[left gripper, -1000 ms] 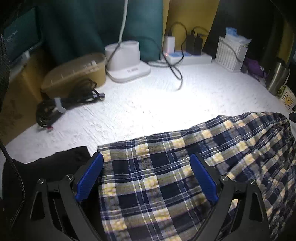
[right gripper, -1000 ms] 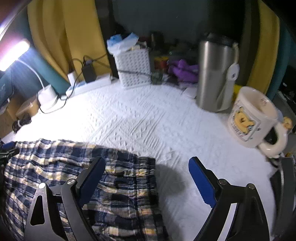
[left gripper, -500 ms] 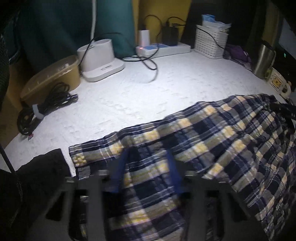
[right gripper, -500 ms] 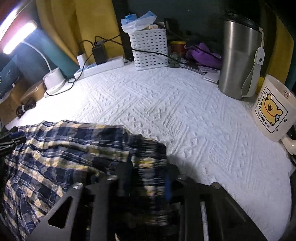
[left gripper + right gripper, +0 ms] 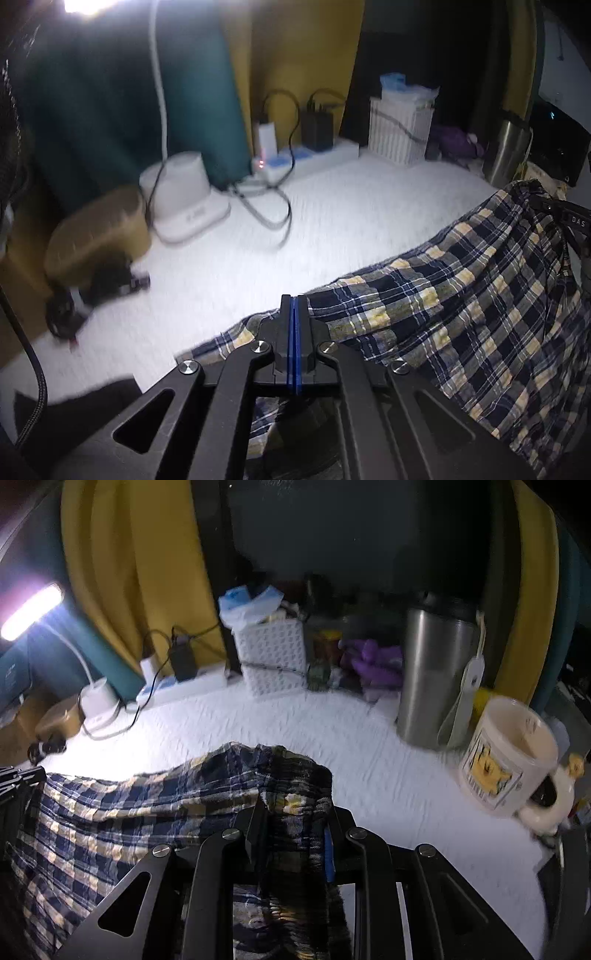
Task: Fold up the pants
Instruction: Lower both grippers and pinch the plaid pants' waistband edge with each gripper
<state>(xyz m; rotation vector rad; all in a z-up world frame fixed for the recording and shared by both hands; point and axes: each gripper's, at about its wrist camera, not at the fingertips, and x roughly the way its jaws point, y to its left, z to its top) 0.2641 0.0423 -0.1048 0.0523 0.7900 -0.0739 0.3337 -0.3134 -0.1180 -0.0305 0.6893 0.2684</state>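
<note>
The navy, yellow and white plaid pants [image 5: 461, 314] lie across a white textured table cover [image 5: 351, 214]. My left gripper [image 5: 293, 306] is shut, blue pads pressed together at the pants' far edge, and the cloth rises to its tips. My right gripper [image 5: 295, 812] is shut on the bunched, gathered end of the pants [image 5: 129, 812], with a thick wad of cloth between its fingers. The cloth sags between the two grips. Part of the right gripper's body [image 5: 569, 218] shows at the right edge of the left wrist view.
Along the back stand a white lamp base [image 5: 184, 206], a power strip with chargers [image 5: 306, 162] and a white basket [image 5: 399, 129]. A steel tumbler [image 5: 436, 672] and a cream mug [image 5: 506, 757] stand at right. A tan box [image 5: 96, 236] and cables lie at left.
Both grippers went from wide open over the pants to shut on the cloth. Both have since risen a little, and the gripped edges have lifted off the cover.
</note>
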